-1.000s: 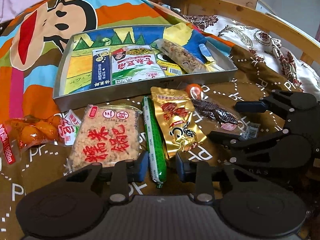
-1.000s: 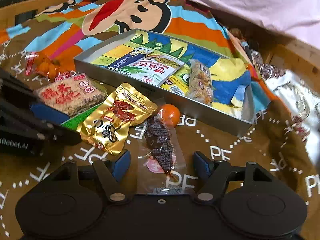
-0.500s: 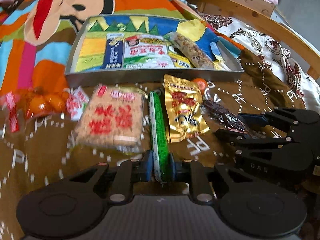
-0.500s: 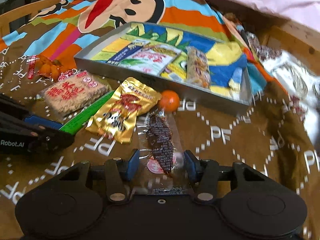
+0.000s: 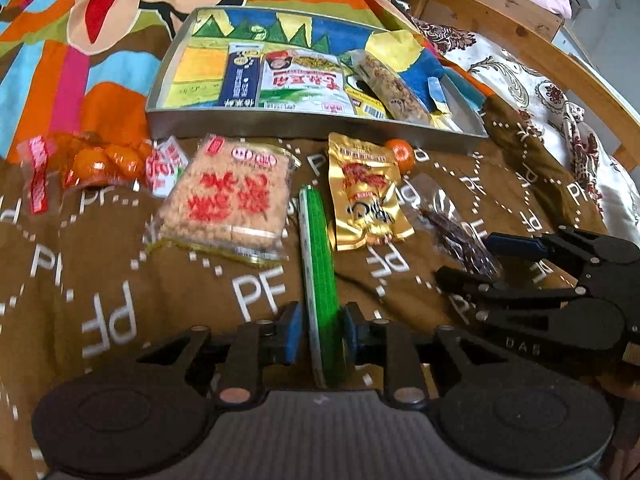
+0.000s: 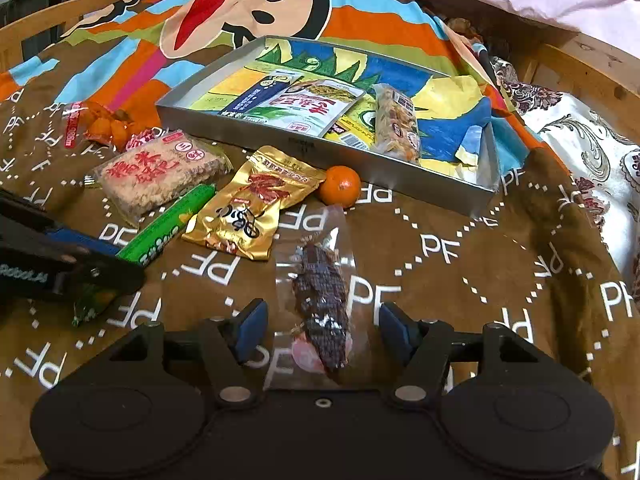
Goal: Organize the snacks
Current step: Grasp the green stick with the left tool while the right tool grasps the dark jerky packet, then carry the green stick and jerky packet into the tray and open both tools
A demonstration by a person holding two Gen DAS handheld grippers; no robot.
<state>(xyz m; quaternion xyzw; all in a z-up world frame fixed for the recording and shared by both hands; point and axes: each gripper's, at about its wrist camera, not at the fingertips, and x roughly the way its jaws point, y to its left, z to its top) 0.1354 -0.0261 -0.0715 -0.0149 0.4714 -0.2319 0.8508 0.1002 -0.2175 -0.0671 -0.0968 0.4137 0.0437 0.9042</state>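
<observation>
My left gripper [image 5: 320, 338] is shut on the near end of a long green snack stick [image 5: 318, 264], lifted a little off the brown blanket; the stick also shows in the right wrist view [image 6: 168, 226]. My right gripper [image 6: 320, 330] is open, its fingers either side of a clear packet of dark dried meat [image 6: 320, 296] lying on the blanket. A grey metal tray [image 6: 312, 146] farther back holds a blue sachet [image 5: 238, 78], a white-green packet [image 5: 306, 86] and a nut bar [image 6: 396, 122].
On the blanket lie a rice cracker pack [image 5: 232, 198], a gold pouch [image 5: 366, 192], a small orange [image 6: 340, 186] and a bag of orange sweets [image 5: 102, 158]. A wooden bed rail [image 5: 560, 56] runs along the right.
My left gripper closed on the green stick and raised it. My right gripper narrowed around the meat packet, then opened wider again.
</observation>
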